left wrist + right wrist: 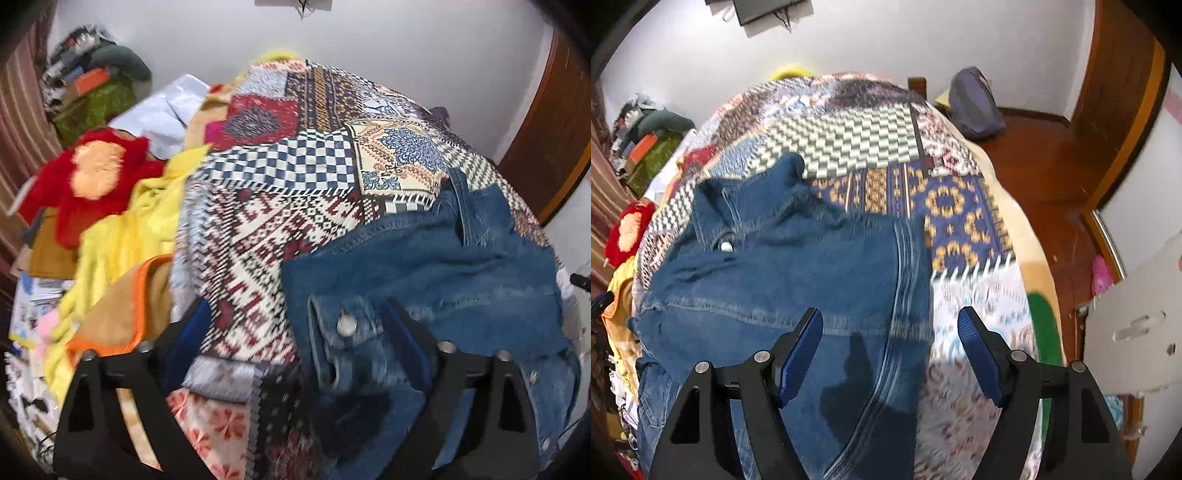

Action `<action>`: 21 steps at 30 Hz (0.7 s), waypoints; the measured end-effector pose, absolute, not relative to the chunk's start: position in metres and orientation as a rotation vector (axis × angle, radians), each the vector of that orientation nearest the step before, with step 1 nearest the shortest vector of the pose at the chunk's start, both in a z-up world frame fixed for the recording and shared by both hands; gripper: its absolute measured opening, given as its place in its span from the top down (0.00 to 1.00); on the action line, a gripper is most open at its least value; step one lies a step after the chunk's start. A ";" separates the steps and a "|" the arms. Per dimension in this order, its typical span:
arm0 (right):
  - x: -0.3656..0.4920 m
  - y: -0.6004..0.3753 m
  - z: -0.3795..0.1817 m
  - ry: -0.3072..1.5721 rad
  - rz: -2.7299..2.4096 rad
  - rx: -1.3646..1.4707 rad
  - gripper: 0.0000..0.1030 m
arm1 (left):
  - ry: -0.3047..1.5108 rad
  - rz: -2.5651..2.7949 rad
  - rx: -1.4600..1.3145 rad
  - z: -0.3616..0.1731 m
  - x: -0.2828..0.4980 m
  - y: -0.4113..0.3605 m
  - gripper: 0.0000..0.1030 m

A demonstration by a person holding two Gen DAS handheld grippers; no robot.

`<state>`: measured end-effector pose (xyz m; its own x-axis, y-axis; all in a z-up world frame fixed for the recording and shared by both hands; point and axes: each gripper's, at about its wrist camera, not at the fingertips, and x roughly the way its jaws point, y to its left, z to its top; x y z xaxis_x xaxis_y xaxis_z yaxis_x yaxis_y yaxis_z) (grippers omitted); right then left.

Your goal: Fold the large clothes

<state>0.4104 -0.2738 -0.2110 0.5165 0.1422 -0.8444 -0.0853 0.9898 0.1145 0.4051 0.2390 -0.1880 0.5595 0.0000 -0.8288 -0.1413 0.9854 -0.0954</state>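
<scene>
A blue denim jacket point(424, 258) lies spread on a bed under a patchwork blanket point(295, 166). In the left wrist view my left gripper point(295, 314) stands wide open over the jacket's left edge. A flap with a metal button point(347, 325) lies between its fingers, and the pads do not press on it. In the right wrist view my right gripper point(890, 314) is open just above the jacket point(794, 266). Its jaws straddle the right side seam point(905, 288), where the denim meets the blanket point(868, 136). Nothing is gripped.
Left of the jacket are a yellow cloth point(125, 240), a red plush item point(92, 173) and a brown towel with an orange edge point(122, 306). A backpack point(975, 103) sits on the wooden floor point(1034, 177) right of the bed. A white cabinet point(1137, 325) stands close by.
</scene>
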 end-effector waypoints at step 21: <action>0.505 -0.270 -0.281 1.188 0.310 0.203 0.64 | 1.189 -0.077 -0.536 -0.289 0.486 0.261 0.52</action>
